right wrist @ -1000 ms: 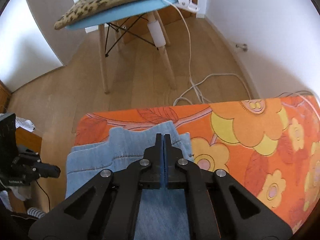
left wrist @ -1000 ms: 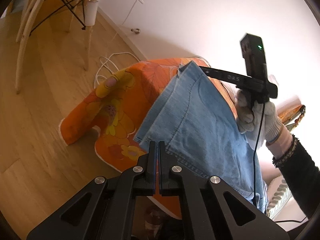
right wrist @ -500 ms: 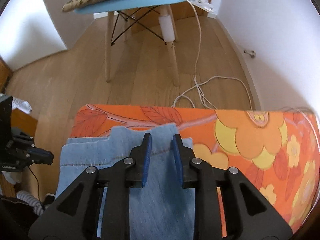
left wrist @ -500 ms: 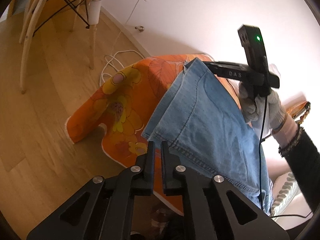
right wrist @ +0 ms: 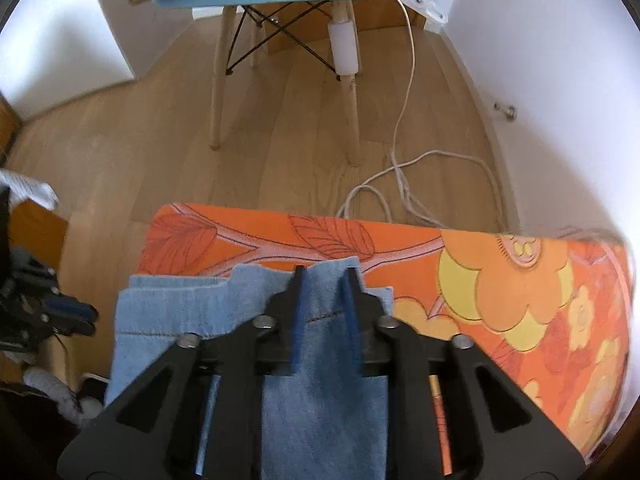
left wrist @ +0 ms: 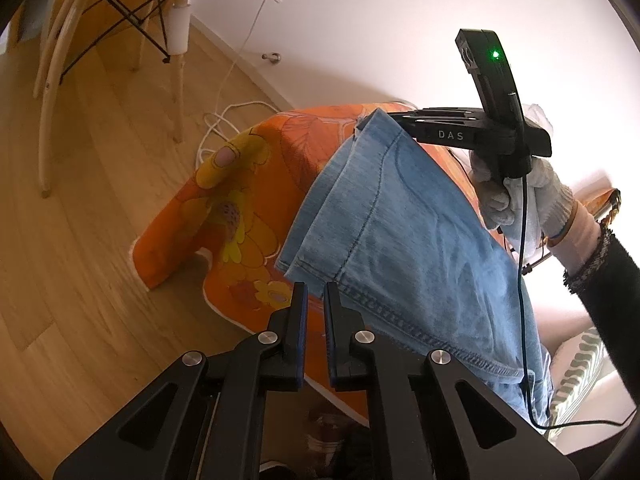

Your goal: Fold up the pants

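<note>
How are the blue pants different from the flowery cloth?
The pants are plain blue denim; the cloth is orange with yellow flowers. The pants lie folded on top; the cloth is spread underneath, drooping over the edge. The pants cover only part of the bigger cloth. Both are fabric.

grippers: black, silver screws, blue-lined jaws | marking: "DAS" | wear: white knit glove (left wrist: 520,192), dark sleeve (left wrist: 608,276)

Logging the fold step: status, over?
Left gripper just cracked open, empty. Right gripper open, just closing, folded light-blue denim pants' far edge in its gap, unpinched. Pants lie on orange floral cloth; nothing in the way.
</note>
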Demonstrator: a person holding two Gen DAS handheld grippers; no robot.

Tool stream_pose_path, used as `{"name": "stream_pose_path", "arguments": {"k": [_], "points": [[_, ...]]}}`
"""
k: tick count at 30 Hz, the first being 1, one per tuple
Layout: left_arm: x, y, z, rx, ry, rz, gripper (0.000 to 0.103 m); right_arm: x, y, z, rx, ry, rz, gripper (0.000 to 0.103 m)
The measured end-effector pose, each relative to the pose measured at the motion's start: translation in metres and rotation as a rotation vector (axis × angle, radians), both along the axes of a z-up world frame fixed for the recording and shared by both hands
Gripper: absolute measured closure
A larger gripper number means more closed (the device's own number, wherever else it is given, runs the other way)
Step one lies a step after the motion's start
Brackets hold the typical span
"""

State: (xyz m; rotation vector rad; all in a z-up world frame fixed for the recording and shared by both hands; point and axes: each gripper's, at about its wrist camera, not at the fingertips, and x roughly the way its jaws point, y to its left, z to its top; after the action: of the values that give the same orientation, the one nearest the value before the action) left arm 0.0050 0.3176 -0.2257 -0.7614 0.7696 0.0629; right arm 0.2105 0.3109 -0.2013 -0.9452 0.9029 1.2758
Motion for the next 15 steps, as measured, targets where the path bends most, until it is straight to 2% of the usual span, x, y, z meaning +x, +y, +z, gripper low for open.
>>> {"name": "stream_pose_path", "arguments": {"k": [2, 7, 9, 12, 13, 15], "points": [[0.000, -0.001, 0.001, 0.009, -0.001, -0.005, 0.096, -0.004, -0.003, 0.004, 0.013, -0.020, 0.004, 0.100], [0.000, -0.001, -0.001, 0.008, -0.004, -0.002, 0.096, 0.009, -0.023, 0.027, 0.096, -0.016, -0.066, 0.100], [0.002, 0.000, -0.004, 0.003, 0.004, 0.002, 0.096, 0.022, -0.028, 0.030, 0.106, 0.071, -0.099, 0.100], [0.002, 0.000, -0.003, 0.001, 0.001, -0.003, 0.096, 0.030, -0.026, 0.026, 0.097, 0.072, -0.128, 0.098], [0.002, -0.001, -0.002, 0.010, 0.002, -0.007, 0.096, 0.029, -0.025, 0.023, 0.091, 0.076, -0.111, 0.096], [0.002, -0.002, -0.001, 0.016, 0.004, -0.012, 0.096, 0.023, -0.020, 0.015, 0.065, 0.056, -0.084, 0.074]]}}
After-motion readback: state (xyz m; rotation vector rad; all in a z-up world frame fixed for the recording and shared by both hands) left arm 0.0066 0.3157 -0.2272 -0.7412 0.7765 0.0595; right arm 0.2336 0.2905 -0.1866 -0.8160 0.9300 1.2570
